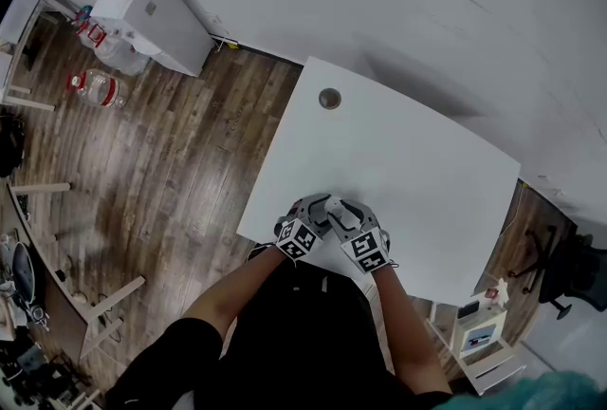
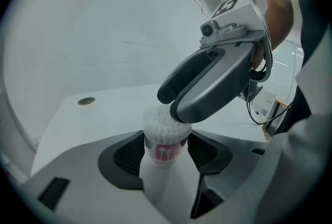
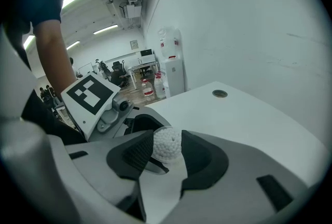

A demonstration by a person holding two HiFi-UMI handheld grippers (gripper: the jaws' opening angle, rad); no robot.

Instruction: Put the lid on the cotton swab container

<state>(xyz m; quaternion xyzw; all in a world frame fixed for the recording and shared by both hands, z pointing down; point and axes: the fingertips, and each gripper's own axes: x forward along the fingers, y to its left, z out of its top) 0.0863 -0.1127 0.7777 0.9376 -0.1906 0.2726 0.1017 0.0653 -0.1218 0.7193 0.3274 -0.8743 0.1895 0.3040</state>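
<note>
The cotton swab container (image 2: 163,152) stands upright between the jaws of the left gripper (image 2: 166,158), which are closed on its body just below the pink label. Its mouth is packed with cotton swabs (image 2: 157,123) whose white heads rise a little above the rim. In the head view both grippers meet over the near edge of the white table (image 1: 408,161), right in front of the person. Whether the container's base rests on the tabletop cannot be told. The right gripper (image 3: 167,150) comes in from above with its jaw tips at the container's mouth. In its own view the jaws are drawn in on a small round thing that looks like the clear lid (image 3: 167,141) — the swab heads show through it, so I judge it is held at or just over the opening, not yet pressed home. To do this step well, the left grip should be firm and the container plumb, so that the push from above does not tip it. The lid should be level and centred over the rim before any force goes in. A tilted lid would catch one side and ride up on the other. The swab heads stand proud, so a stray one could get pinched under the rim — a straight downward press, not a slide from the side, seems the safer way. The right jaws should open only once the lid sits evenly all round.
</note>
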